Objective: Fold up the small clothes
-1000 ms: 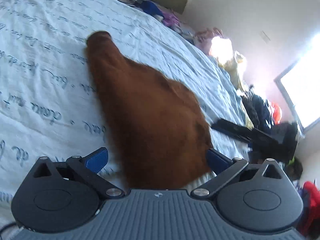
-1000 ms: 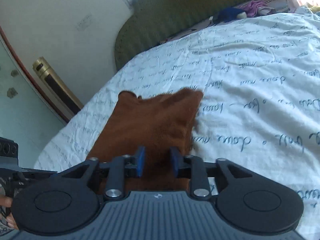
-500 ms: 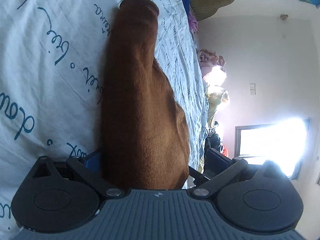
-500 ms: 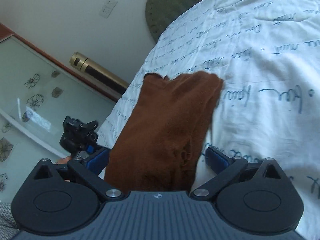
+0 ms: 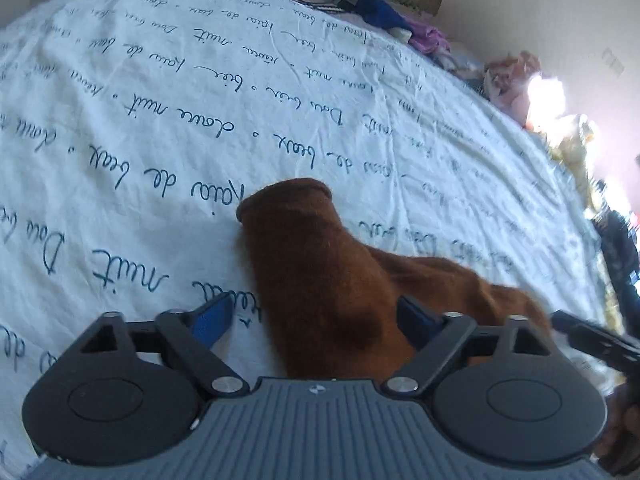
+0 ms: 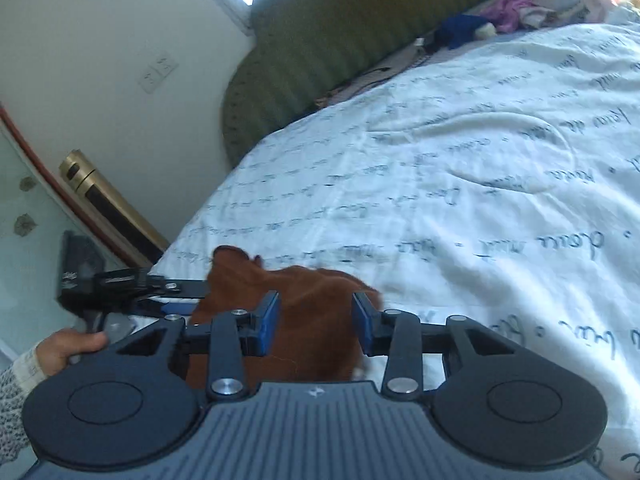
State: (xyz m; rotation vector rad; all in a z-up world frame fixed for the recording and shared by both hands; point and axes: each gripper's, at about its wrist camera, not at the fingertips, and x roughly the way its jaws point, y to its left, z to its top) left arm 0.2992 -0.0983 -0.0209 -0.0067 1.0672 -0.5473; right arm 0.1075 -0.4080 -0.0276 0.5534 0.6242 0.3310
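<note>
A small brown fuzzy garment (image 5: 320, 276) lies on the white bedsheet (image 5: 200, 120) with dark script print, one narrow cuffed end pointing away. My left gripper (image 5: 316, 318) is open, its blue pads straddling the garment's near part. In the right wrist view the same brown garment (image 6: 312, 320) lies bunched near the bed's left edge. My right gripper (image 6: 316, 322) is open, pads apart over the cloth. The left gripper (image 6: 120, 280) shows at the left, held by a hand.
A green headboard cushion (image 6: 360, 32) runs along the far side. Blue and purple clothes (image 5: 400, 24) lie at the head of the bed. More clothes (image 5: 516, 76) pile up beyond the bed's right edge. A gold cylinder (image 6: 104, 200) and a glass panel stand at the left.
Both grippers have swung back over the bed. The right gripper held the garment one second ago, opened wide, and its pads are now closer together but still apart. The garment lies more bunched.
</note>
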